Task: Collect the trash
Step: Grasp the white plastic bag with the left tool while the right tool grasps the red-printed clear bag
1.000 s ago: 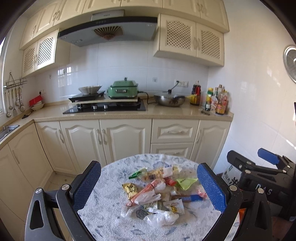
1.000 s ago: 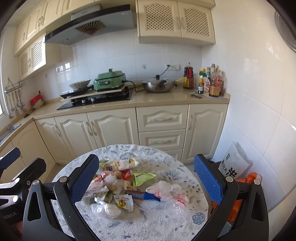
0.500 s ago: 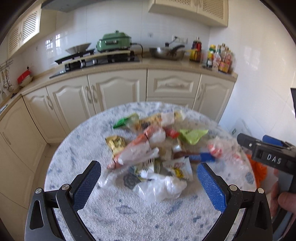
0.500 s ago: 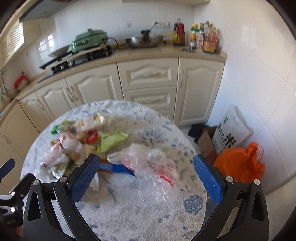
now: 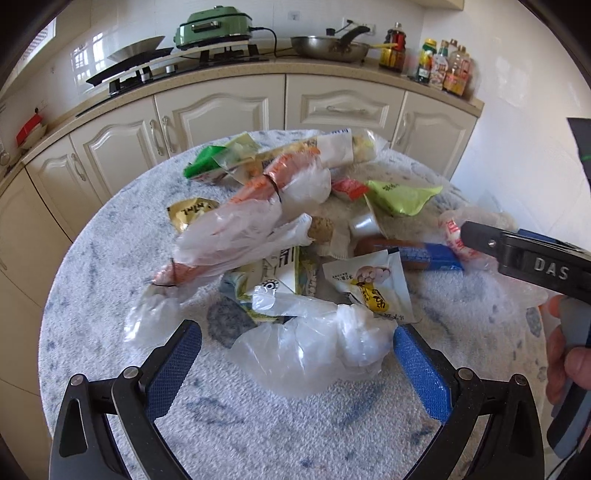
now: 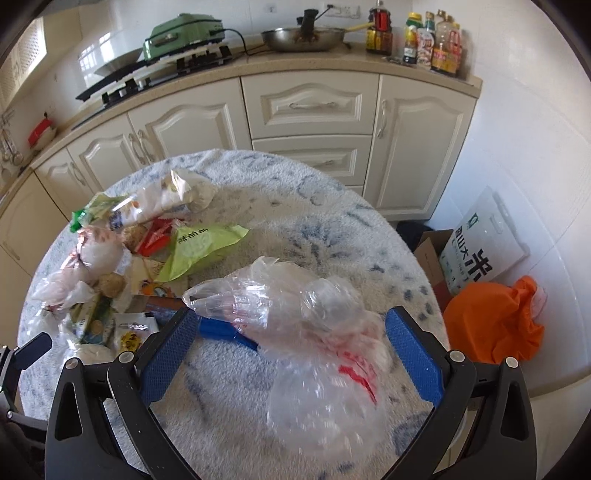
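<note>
A pile of trash lies on the round table (image 5: 110, 236): plastic bags, snack wrappers, a lime green packet (image 5: 402, 195) (image 6: 199, 245) and a blue-wrapped bar (image 5: 428, 258). My left gripper (image 5: 295, 354) hangs open just above a crumpled clear bag (image 5: 306, 347), with its blue pads on either side of it. My right gripper (image 6: 284, 347) is open too, straddling a larger clear bag with red print (image 6: 314, 332). Nothing is held in either one. The right gripper's body (image 5: 535, 262) shows at the right edge of the left wrist view.
Cream kitchen cabinets (image 6: 310, 107) and a counter with a green cooker (image 5: 214, 26), a wok (image 6: 303, 37) and bottles (image 6: 432, 40) stand behind the table. On the floor at the right lie an orange bag (image 6: 495, 321), a cardboard box (image 6: 432, 254) and a white sack (image 6: 480, 243).
Both grippers have tilted down and come closer to the table. The pile now fills the views, and each gripper has come to stand over a clear plastic bag.
</note>
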The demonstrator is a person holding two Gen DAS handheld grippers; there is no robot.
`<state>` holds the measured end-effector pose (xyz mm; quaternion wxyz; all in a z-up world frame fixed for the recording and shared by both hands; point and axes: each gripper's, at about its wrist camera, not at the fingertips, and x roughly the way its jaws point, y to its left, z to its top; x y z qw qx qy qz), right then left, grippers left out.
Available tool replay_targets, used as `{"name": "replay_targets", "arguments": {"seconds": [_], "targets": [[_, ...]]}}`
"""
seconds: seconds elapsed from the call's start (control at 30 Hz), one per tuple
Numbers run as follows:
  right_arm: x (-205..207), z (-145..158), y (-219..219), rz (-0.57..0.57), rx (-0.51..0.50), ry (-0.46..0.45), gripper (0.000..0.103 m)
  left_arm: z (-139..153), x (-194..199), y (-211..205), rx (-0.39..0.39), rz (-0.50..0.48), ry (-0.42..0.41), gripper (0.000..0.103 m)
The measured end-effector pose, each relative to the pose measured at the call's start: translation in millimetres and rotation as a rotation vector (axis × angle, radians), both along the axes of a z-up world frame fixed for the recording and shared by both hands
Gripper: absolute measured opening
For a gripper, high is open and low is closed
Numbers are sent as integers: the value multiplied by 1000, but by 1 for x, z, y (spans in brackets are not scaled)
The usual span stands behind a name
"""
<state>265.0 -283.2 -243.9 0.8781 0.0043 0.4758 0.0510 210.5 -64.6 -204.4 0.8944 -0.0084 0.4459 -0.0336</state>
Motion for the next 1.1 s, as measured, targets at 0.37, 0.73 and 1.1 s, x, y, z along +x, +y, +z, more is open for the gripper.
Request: {"name": "replay_targets", "arguments": {"seconds": [0.37, 0.73, 1.1], "targets": [[8, -22, -18, -6, 75, 37, 59, -33, 19, 3, -65, -54, 39, 51], [-21, -10, -24, 15, 148, 18, 43, -45, -1, 25, -108, -53, 31, 41], [-16, -2, -15, 39, 63, -42, 79, -21, -24, 20, -97, -47, 37, 41]]}}
